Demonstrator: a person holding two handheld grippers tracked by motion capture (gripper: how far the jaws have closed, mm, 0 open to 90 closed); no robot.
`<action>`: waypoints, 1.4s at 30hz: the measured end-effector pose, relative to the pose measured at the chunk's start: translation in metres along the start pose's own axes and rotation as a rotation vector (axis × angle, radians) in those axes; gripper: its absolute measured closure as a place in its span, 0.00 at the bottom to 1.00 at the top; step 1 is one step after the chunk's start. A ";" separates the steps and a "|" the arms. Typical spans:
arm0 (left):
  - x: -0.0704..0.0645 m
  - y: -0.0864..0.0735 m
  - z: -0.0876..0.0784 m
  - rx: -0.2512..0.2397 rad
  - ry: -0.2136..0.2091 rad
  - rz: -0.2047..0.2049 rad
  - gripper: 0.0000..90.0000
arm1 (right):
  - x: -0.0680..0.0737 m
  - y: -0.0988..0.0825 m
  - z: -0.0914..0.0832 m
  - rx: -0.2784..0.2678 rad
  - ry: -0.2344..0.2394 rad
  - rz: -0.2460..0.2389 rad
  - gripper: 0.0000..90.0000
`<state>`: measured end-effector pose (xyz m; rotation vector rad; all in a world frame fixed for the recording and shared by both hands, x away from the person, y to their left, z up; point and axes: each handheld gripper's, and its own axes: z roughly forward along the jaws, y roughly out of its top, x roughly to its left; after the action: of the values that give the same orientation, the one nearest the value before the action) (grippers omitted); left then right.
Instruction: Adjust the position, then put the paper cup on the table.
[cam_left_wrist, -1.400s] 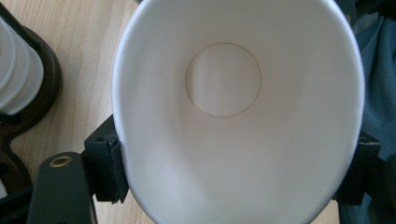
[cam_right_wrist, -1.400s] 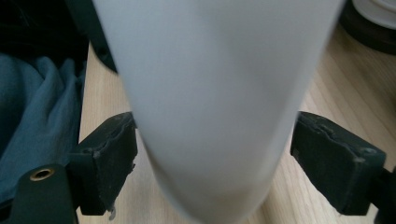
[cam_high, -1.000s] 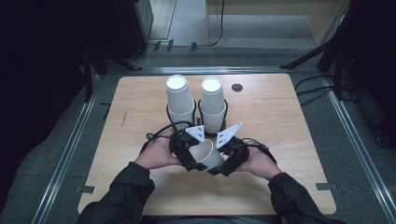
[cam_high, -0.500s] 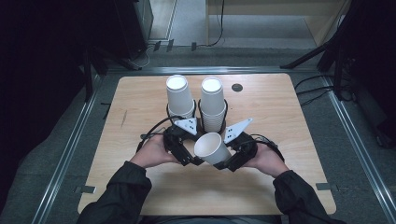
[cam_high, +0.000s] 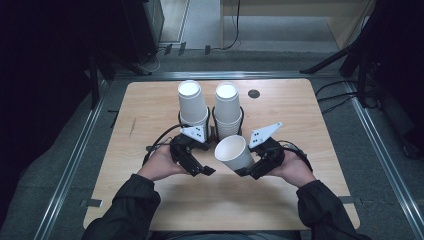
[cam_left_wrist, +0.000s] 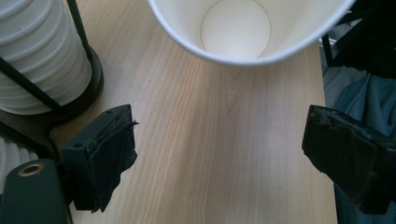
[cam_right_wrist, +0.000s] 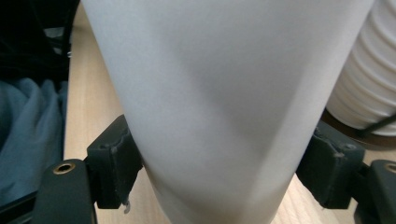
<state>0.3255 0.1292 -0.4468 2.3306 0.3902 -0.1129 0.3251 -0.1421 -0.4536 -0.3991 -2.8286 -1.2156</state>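
A single white paper cup is held tilted above the table, mouth toward the upper left. My right gripper is shut on its lower body; in the right gripper view the cup sits squeezed between both jaw pads. My left gripper stands open just left of the cup, nothing between its jaws. In the left gripper view the cup's open mouth hangs ahead of the spread jaws. Two stacks of upside-down white cups stand in black wire holders behind the grippers.
The light wooden table has a small dark round hole near its far edge. A metal frame rail borders the table. Cables trail from both grippers. The black holder base lies close to the left gripper.
The right gripper has lifted the cup and tipped it so its mouth faces up and left. The left gripper has let go, opened and drawn slightly left.
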 end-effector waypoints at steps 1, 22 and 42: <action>0.000 -0.001 0.000 -0.005 -0.001 -0.007 0.11 | -0.001 -0.001 -0.001 -0.003 -0.009 0.006 0.26; 0.001 0.008 0.009 -0.171 -0.030 -0.070 0.11 | -0.005 0.000 -0.005 -0.080 -0.001 0.027 0.26; -0.002 0.015 0.018 -0.236 -0.069 -0.078 0.11 | 0.000 0.006 0.019 -0.067 0.055 0.014 0.26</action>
<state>0.3287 0.1062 -0.4486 2.0738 0.4358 -0.1744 0.3277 -0.1243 -0.4619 -0.3819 -2.7408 -1.3007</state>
